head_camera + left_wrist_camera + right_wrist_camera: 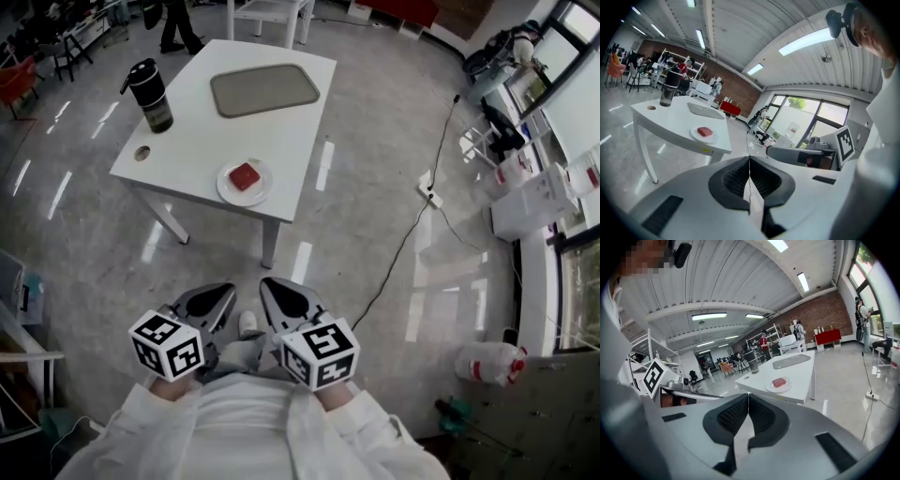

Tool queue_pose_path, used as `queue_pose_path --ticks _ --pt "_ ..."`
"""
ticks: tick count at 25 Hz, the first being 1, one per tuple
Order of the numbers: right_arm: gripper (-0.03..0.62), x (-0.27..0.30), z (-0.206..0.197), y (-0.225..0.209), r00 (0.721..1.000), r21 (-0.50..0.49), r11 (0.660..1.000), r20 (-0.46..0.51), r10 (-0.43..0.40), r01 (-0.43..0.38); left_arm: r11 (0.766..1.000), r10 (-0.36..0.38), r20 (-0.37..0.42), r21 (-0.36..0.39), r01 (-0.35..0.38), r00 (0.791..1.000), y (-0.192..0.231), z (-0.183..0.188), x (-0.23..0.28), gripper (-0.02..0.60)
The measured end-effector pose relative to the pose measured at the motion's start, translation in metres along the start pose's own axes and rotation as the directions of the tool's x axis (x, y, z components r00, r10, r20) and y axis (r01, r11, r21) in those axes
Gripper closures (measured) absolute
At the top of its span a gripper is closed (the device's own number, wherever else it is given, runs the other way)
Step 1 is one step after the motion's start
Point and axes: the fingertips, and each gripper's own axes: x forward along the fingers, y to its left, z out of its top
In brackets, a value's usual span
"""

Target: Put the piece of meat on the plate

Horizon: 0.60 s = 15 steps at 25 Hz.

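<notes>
Low in the frame, the left gripper and right gripper are both closed on nothing. Above them, the piece of meat already lies on the plate at the bench edge. The task looks finished, and I judge that no further move is needed.

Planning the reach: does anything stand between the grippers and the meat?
Nothing visible does. Only floor lies between the left gripper, the right gripper and the table; the meat already lies on the plate.
</notes>
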Motion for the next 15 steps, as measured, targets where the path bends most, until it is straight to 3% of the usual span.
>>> queue_pose_path --ticks 7,15 --pt "0.579 0.056 0.032 -0.018 0.999 0.031 0.999 0.015 -0.034 0.034 1.000 -0.031 -0.047 -0.001 0.031 0.998 0.050 0.033 0.029 0.571" --pt "0.579 0.081 0.039 -0.045 0.998 0.058 0.996 -0.015 -0.062 0.063 0.999 -0.048 -0.101 -0.030 0.045 0.994 0.074 0.038 0.062 0.572"
